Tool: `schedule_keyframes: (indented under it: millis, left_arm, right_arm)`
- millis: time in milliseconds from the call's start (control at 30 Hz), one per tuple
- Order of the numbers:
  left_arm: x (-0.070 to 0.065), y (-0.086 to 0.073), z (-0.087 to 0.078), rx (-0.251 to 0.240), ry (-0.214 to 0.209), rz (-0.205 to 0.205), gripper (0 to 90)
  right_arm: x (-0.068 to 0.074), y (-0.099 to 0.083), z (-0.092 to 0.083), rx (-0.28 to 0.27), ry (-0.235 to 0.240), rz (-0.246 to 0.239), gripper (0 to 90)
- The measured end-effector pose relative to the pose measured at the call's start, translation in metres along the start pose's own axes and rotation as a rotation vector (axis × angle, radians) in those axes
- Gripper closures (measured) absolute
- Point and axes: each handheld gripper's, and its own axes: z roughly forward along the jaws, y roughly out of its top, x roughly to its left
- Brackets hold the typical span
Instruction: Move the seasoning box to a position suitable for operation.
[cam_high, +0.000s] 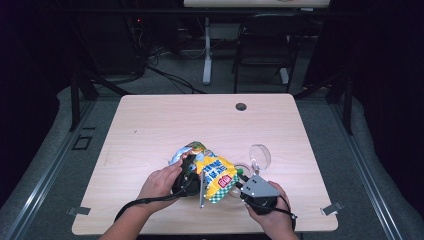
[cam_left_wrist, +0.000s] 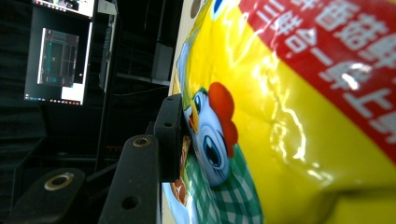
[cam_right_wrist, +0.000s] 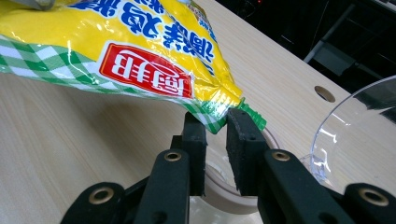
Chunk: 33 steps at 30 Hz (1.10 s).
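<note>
A yellow snack bag (cam_high: 214, 174) with green checks, a red label and a cartoon chicken is held up over the table's near middle. My left gripper (cam_high: 191, 164) grips its left side. In the left gripper view one black finger (cam_left_wrist: 169, 135) presses into the bag (cam_left_wrist: 280, 116), and the bag hides the other jaw. My right gripper (cam_high: 242, 186) is at the bag's lower right corner. In the right gripper view its jaws (cam_right_wrist: 216, 128) stand a little apart, with the bag's (cam_right_wrist: 116, 42) checked corner between the pads and a green spout (cam_right_wrist: 256, 119) just behind the right finger.
A clear round dish (cam_high: 260, 156) (cam_right_wrist: 355, 135) stands tilted just right of the bag. A pale ring-shaped rim (cam_right_wrist: 224, 193) lies on the wooden table (cam_high: 200, 120) under my right jaws. A cable hole (cam_high: 241, 106) is at the far edge. A chair (cam_high: 265, 45) stands beyond.
</note>
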Motion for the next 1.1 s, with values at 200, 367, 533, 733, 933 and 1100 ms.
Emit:
schedule_keyframes:
  millis: [200,367,533,733,933,1100]
  left_arm:
    - [0.0003,0.0006,-0.0008,0.009,0.001,0.006,62.3]
    - [-0.0001,0.0012,-0.0016,0.01,0.018,0.017,62.4]
    - [-0.0005,0.0018,-0.0024,0.013,0.033,0.028,62.4]
    - [-0.0014,0.0023,-0.0031,0.021,0.049,0.049,62.4]
    - [-0.0018,0.0022,-0.0034,0.023,0.068,0.064,62.4]
    - [-0.0017,0.0016,-0.0043,0.027,0.075,0.082,62.4]
  right_arm:
    - [0.0007,0.0002,0.0001,0.004,-0.005,-0.004,78.3]
    - [0.0013,-0.0001,0.0005,0.004,-0.007,-0.004,78.3]
    - [0.0016,-0.0002,0.0005,0.005,-0.006,-0.003,78.3]
    - [0.0023,-0.0012,0.0012,0.005,-0.005,-0.002,78.2]
    - [0.0022,-0.0017,0.0021,0.008,-0.003,0.001,78.2]
    - [0.0033,-0.002,0.0036,0.007,0.005,0.0,78.2]
